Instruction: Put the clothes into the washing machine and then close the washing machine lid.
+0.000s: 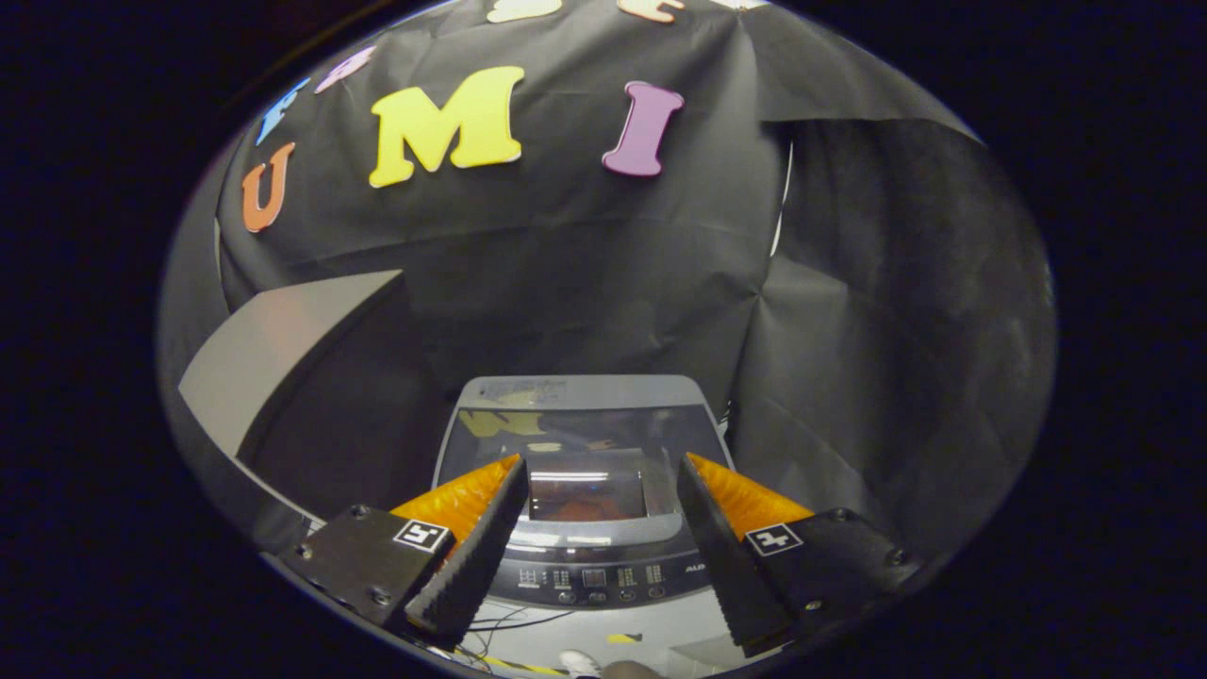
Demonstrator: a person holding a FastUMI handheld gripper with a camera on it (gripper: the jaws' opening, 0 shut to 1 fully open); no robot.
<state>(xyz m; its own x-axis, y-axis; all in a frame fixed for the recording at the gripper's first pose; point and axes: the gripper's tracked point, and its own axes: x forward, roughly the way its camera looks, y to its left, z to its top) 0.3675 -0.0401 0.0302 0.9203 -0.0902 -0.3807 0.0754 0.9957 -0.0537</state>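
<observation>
Your gripper (600, 476) gapes wide, holding nothing; one washing machine (583, 471), lid (585, 443) down, sits beyond its two fingers.

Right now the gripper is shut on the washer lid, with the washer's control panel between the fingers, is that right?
Not quite. The gripper is open and holds nothing; its fingers are spread apart above the washer. The control panel does show between the fingers, as the gripper view shows.
</observation>
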